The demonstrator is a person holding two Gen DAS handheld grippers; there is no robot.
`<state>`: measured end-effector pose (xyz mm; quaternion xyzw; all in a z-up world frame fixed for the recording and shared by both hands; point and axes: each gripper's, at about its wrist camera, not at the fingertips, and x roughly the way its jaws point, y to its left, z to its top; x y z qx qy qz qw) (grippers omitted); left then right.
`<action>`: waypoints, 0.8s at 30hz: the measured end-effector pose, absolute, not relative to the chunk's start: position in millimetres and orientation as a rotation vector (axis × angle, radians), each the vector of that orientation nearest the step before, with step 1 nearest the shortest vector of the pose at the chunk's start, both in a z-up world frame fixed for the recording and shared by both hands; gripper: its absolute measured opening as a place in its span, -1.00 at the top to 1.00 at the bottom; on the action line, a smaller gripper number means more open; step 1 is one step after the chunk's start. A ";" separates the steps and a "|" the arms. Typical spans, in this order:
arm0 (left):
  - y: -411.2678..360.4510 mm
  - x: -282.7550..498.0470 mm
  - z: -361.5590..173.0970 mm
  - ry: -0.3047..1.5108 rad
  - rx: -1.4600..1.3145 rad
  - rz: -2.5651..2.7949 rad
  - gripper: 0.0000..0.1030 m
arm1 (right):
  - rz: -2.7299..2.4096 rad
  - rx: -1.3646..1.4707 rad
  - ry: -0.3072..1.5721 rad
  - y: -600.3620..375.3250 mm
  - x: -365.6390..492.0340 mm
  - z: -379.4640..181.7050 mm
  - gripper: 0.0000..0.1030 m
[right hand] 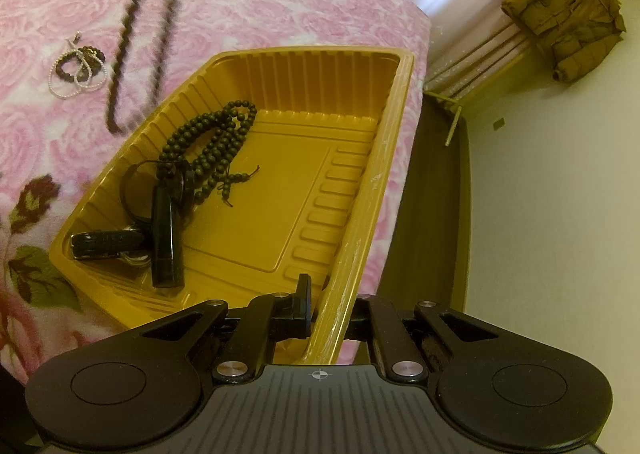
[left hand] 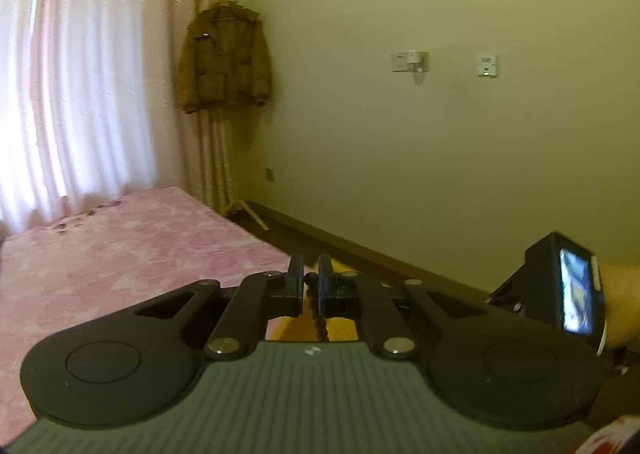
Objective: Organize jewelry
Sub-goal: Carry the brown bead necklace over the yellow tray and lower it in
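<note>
Left wrist view. Left tool [left hand: 309, 286]: jaws drawn narrow, pinching a brown bead strand [left hand: 320, 324] that hangs down between the pads and blurs against the yellow behind it. Bed [left hand: 120, 254]: pink rose-patterned cover, spreading to the left and ahead of the tool. Curtain [left hand: 80, 86]: pale, backlit, behind the bed. Brown jacket [left hand: 224, 58]: hanging on a stand in the corner beside the curtain. Wall [left hand: 440, 154]: plain, with two switch plates. Right tool's camera unit [left hand: 568, 290]: dark box with a lit screen at the right edge, a person's forearm [left hand: 618, 302] behind it.

Right wrist view. Right tool [right hand: 324, 306]: jaws narrow, clamped on the near rim of the yellow tray [right hand: 360, 206], one finger inside the wall, the other hidden outside it. Yellow tray: ribbed plastic, resting on the bed at its edge. Contents, left half of the tray: dark bead necklace [right hand: 216, 146], coiled; black cylinder [right hand: 164, 238] on a cord, lying over a dark flat item [right hand: 106, 244] whose kind cannot be told. On the bed cover, left of the tray: small bracelets [right hand: 78, 70], pearl and dark bead, in a cluster. Brown bead strand, two blurred lines running from the top edge down towards the tray's left rim.
</note>
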<state>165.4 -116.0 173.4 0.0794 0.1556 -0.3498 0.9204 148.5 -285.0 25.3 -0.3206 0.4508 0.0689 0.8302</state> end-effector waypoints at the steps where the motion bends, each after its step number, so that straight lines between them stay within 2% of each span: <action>1: -123.7 166.9 170.7 0.326 0.163 -0.729 0.88 | 0.147 -0.681 0.955 -285.1 148.1 25.5 0.84; 12: -183.5 200.5 115.8 0.477 0.204 -0.770 0.88 | 0.148 -0.672 0.958 -288.5 149.1 24.4 0.84; 24: -196.9 219.9 107.8 0.502 0.178 -0.791 0.88 | 0.147 -0.669 0.965 -290.1 150.7 21.9 0.84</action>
